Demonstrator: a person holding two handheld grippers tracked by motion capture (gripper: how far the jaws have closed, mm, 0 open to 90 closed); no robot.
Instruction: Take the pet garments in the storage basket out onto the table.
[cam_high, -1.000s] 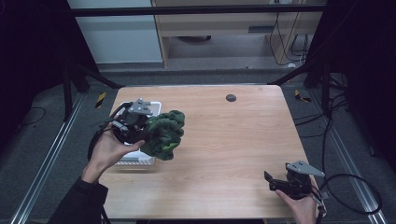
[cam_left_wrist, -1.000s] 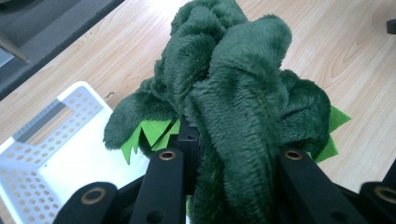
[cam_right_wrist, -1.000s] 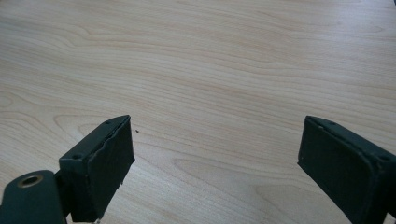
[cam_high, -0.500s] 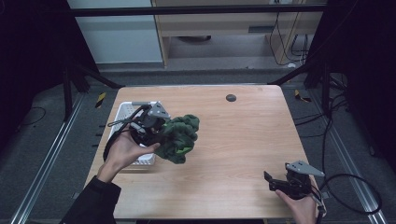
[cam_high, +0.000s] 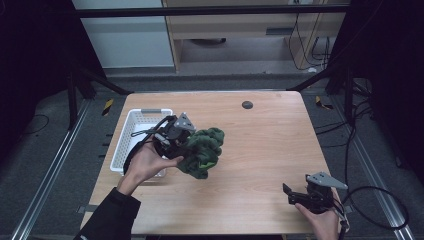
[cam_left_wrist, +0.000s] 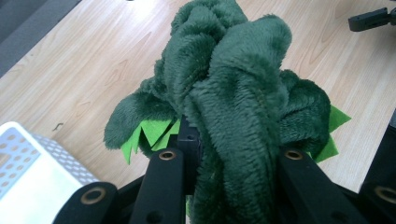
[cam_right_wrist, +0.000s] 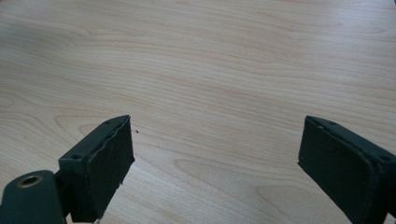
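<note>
Dark green plush toy (cam_high: 202, 150), deep fuzzy pile, bunched into thick folds, with flat bright-green felt points showing at its underside in the left gripper view. It hangs in the left hand-held gripper (cam_high: 181, 144), whose jaws are clenched on a fold of the plush; black jaw arms flank the fabric on both sides. Toy sits over the left-centre of the light wooden bench (cam_high: 260, 150), just right of a white perforated plastic basket (cam_high: 131, 131) that stands near the bench's left edge. Whether the toy's lower end touches the wood, cannot tell. The person's left hand (cam_high: 145, 165), dark sleeve behind it, overlaps the basket's near corner. Right hand-held gripper (cam_high: 296, 194) rests low at the bench's near right corner, well apart from the toy, jaws released and spread wide with bare wood grain between the pads. Small dark round disc (cam_high: 247, 104) lies near the far edge. Open bench surface between toy and right gripper.
</note>
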